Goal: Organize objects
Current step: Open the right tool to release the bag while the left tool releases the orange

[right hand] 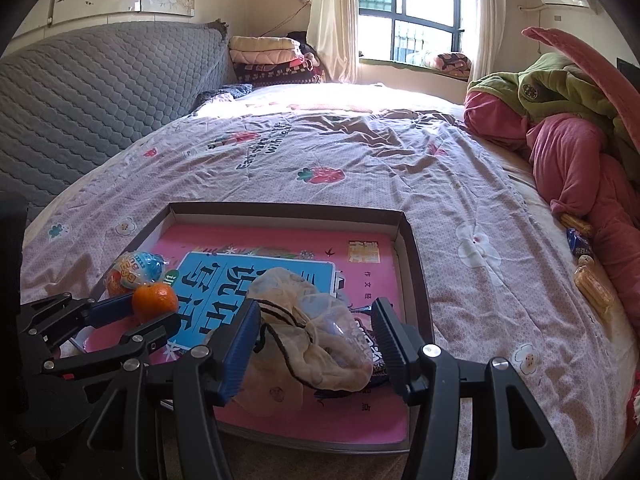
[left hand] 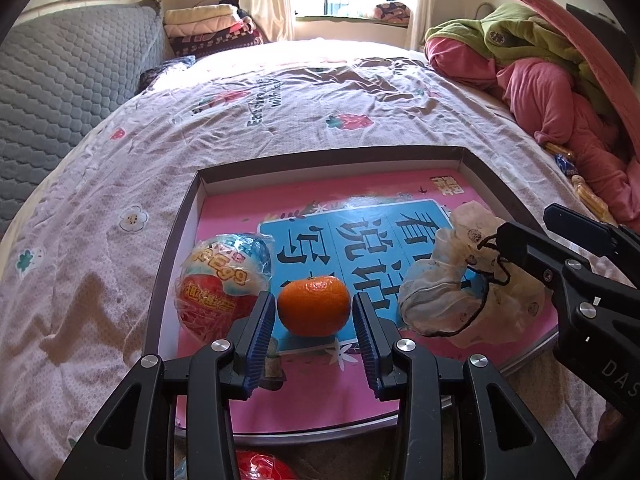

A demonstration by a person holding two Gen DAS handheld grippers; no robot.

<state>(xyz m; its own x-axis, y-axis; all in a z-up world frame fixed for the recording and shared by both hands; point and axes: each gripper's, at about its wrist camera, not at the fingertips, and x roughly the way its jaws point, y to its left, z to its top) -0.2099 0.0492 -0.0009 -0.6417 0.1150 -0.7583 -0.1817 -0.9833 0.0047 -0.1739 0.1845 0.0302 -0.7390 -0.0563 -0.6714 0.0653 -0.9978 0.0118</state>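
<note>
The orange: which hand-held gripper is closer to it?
Left. The left hand-held gripper has the orange right between its fingers. The right hand-held gripper is off to the side, around the crumpled bag.

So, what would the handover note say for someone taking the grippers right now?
Left gripper: shut on the round orange tangerine, which sits on the pink book in the shallow cardboard tray.
Right gripper: around the crumpled cream drawstring pouch; grip unclear.
Foil-wrapped toy egg: in the tray's left side.
Done: these three are in the tray.
Left: yellow snack packets by the pink bedding.
</note>
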